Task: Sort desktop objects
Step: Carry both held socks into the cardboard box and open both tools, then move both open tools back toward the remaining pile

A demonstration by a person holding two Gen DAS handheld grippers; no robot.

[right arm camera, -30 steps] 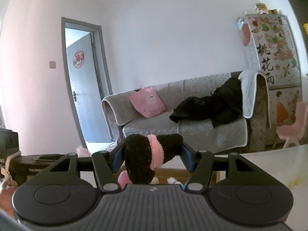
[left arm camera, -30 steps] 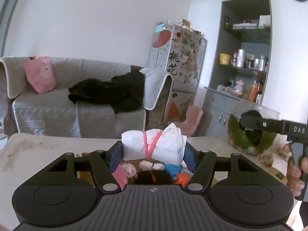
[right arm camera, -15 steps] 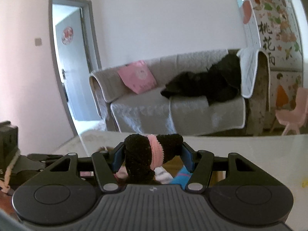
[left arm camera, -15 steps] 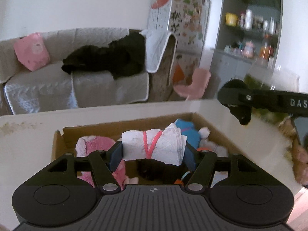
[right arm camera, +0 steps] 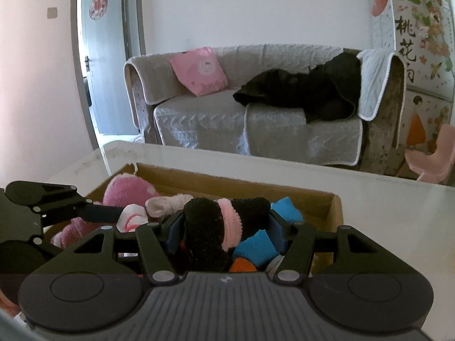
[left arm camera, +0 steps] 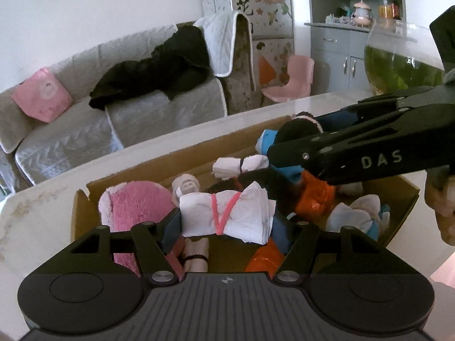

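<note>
One cardboard box (left arm camera: 399, 199) on white table (left arm camera: 199, 133), full of rolled bundles. Left gripper (left arm camera: 227, 221) clamped on one white cloth roll (left arm camera: 227, 216) tied with pink band, held over the box. Right gripper (right arm camera: 226, 227) clamped on one black fuzzy roll (right arm camera: 210, 227) with pink cuff, also above box. Inside: two orange bundles (left arm camera: 312, 196), one pink fluffy item (left arm camera: 133, 204), one white roll with black tie (left arm camera: 239, 166). One glass fishbowl (left arm camera: 398, 59) beyond.

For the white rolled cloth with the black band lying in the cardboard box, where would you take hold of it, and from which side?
Grip the white rolled cloth across its banded middle, coming from above. It lies on its side on top of the other bundles in the cardboard box, so its long flanks look free for the fingers, while its right end runs under the right tool. That tool would likely have to clear first.
</note>
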